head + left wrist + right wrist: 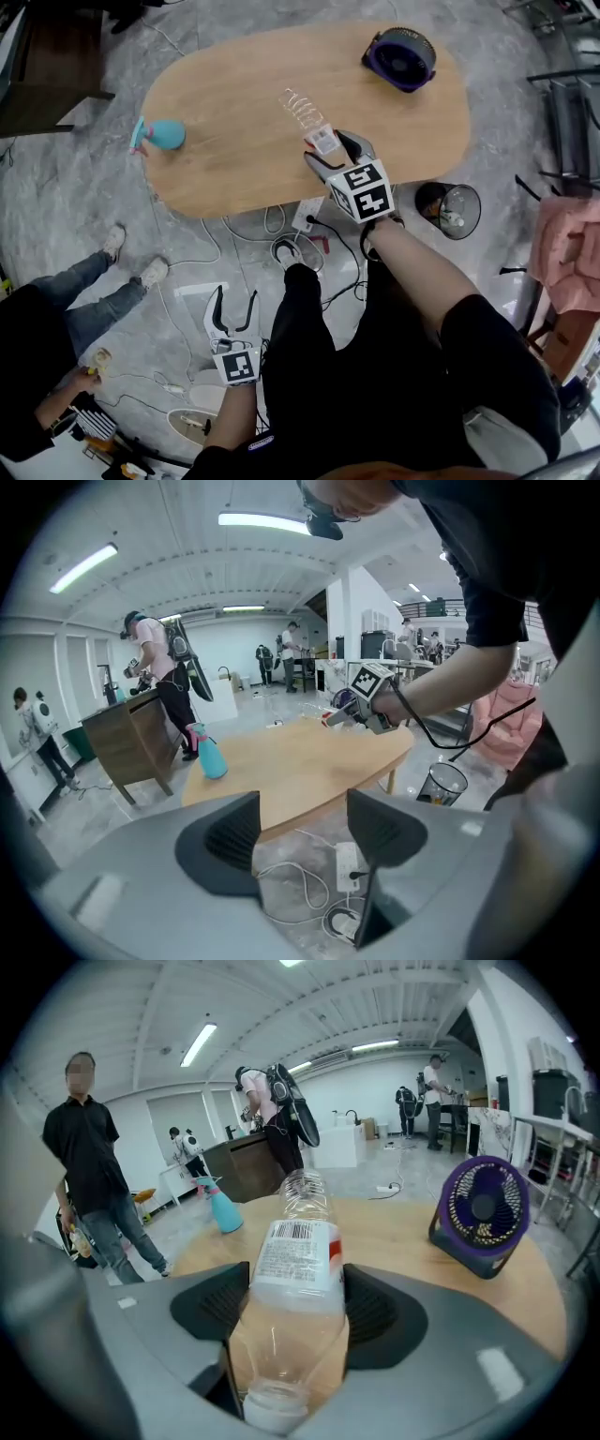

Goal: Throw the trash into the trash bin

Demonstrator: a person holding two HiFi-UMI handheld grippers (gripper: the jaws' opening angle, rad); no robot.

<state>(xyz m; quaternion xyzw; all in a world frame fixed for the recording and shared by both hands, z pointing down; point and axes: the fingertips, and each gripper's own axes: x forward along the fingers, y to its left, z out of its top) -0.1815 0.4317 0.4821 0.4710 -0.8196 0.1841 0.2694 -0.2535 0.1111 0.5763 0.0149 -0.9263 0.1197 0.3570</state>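
Note:
An empty clear plastic bottle (pixel 298 1269) with a white label lies lengthwise between the pads of my right gripper (pixel 295 1312), cap end toward the camera; the jaws are shut on it. In the head view that gripper (pixel 330 155) holds the bottle (pixel 307 117) above the near edge of the oval wooden table (pixel 234 159). The black mesh trash bin (pixel 448 210) stands on the floor right of the table, with some trash inside; it also shows in the left gripper view as the bin (pixel 441 783). My left gripper (pixel 232 310) hangs low over the floor, open and empty (pixel 302 834).
A purple fan (pixel 400 58) sits at the table's far right, a teal spray bottle (pixel 159 135) at its left end. A power strip (pixel 307 214) and cables lie under the near table edge. A person (pixel 56 347) stands at lower left. A pink chair (pixel 570 253) is right.

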